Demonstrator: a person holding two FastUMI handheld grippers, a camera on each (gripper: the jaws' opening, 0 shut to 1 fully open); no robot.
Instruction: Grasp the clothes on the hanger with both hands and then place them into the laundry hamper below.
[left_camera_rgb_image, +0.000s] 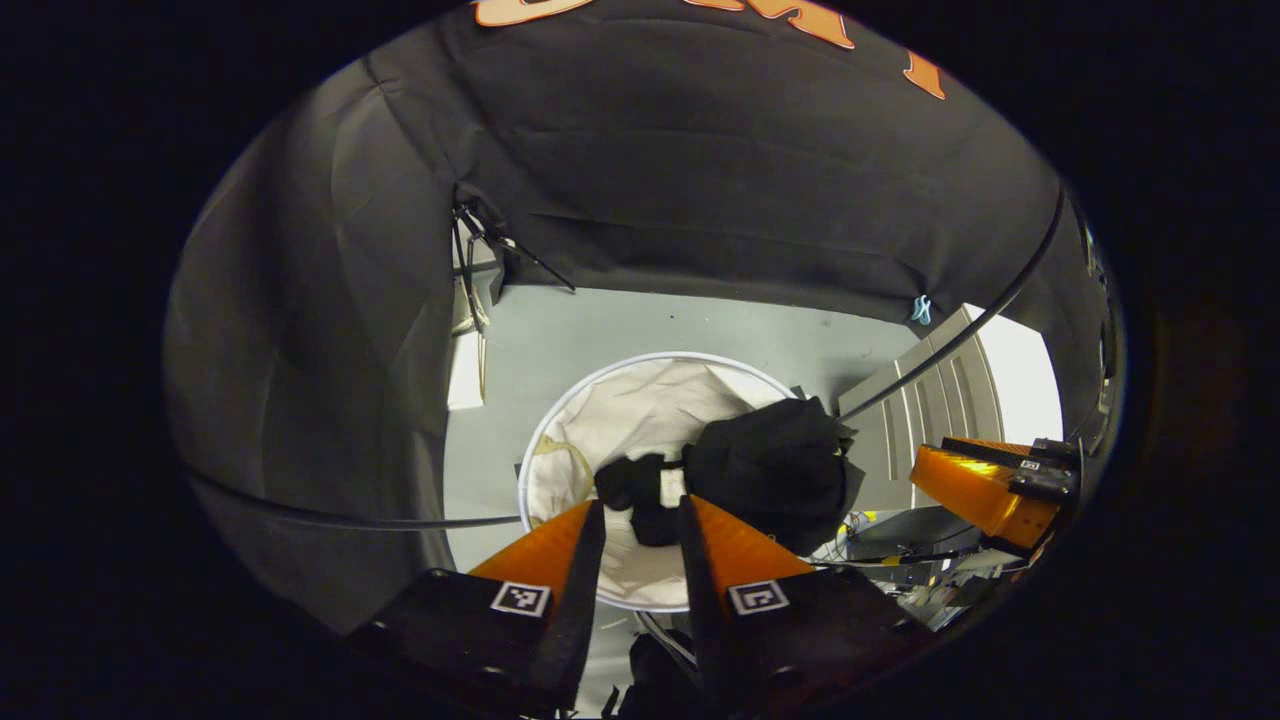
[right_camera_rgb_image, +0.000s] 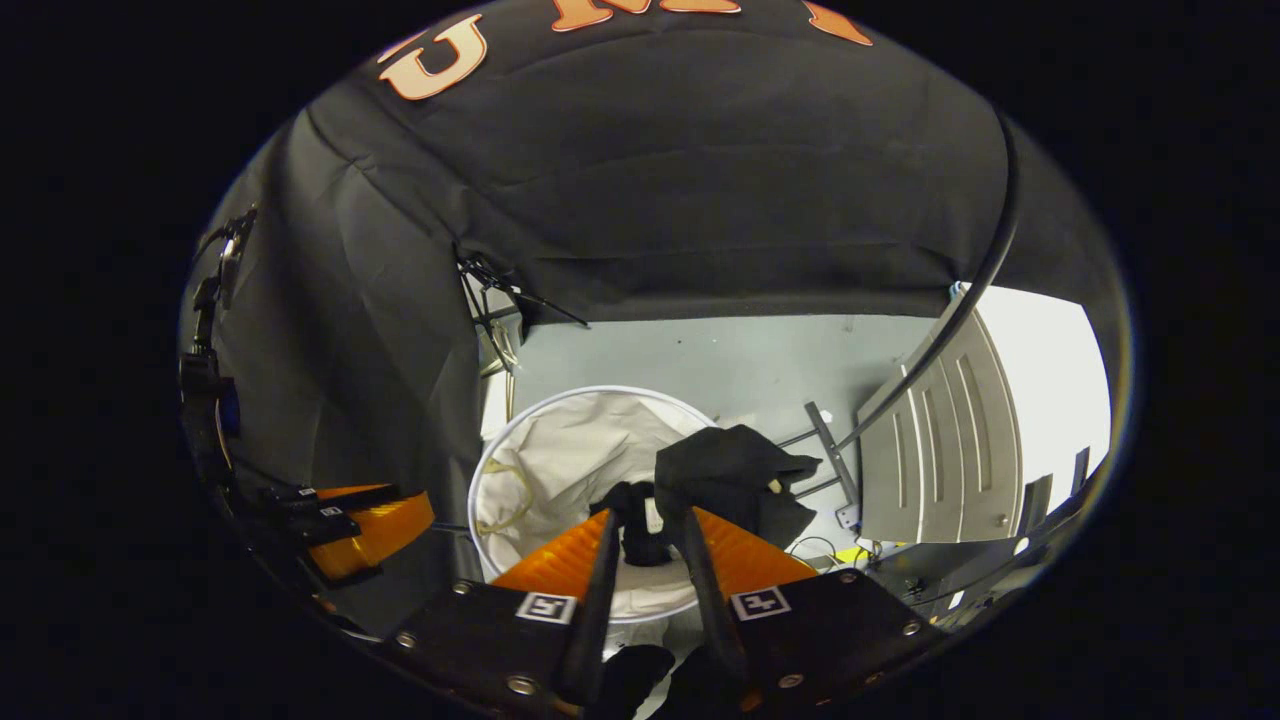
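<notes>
Above a round white laundry hamper (left_camera_rgb_image: 560, 480) on a grey floor (left_camera_rgb_image: 600, 330), both grippers pinch soft, crumpled black clothes (left_camera_rgb_image: 770, 470). Left gripper (left_camera_rgb_image: 643, 515) and right gripper (right_camera_rgb_image: 648, 522) each clamp a fold (ridged fingers nearly together) over the hamper's fabric-lined mouth. Black cloth (left_camera_rgb_image: 700, 180) drapes the booth wall; a ribbed grey panel (right_camera_rgb_image: 940, 450) stands nearby.

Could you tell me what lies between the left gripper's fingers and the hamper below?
In the left gripper view, black clothes hang between the left gripper and the white hamper, draping over its right rim; whether the fingers pinch them is unclear.
</notes>
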